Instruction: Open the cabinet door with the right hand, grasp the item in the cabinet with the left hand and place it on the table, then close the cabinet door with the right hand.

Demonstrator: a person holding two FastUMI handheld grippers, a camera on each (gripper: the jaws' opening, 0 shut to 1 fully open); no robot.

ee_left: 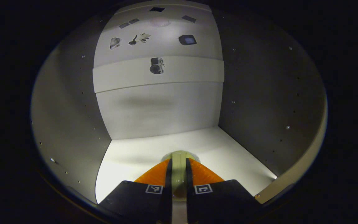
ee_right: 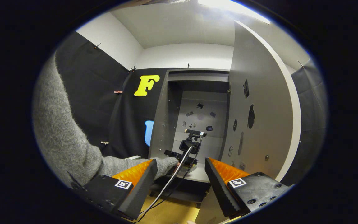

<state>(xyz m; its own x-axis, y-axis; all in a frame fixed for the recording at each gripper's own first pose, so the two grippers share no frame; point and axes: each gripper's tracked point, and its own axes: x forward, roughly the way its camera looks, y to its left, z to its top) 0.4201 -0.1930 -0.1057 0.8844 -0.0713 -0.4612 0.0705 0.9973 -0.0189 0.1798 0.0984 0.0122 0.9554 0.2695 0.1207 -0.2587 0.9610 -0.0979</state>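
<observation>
In the left gripper view I am inside the white cabinet, low over its shelf floor (ee_left: 228, 149). My left gripper (ee_left: 178, 162) is shut on a pale greenish round item (ee_left: 180, 154), seen edge-on as a thin strip between the fingers. In the right gripper view the cabinet door (ee_right: 259, 124) stands open on the right. A grey sleeve (ee_right: 73, 146) reaches into the opening with the left gripper (ee_right: 185, 149) and its cable. My right gripper (ee_right: 180, 161) hangs open in front of the cabinet, holding nothing.
Small stickers (ee_left: 140, 38) dot the cabinet's back wall above a white cross rail (ee_left: 191, 73). The side walls (ee_left: 259, 93) carry rows of peg holes. A wooden table top (ee_right: 166, 213) lies below the cabinet front.
</observation>
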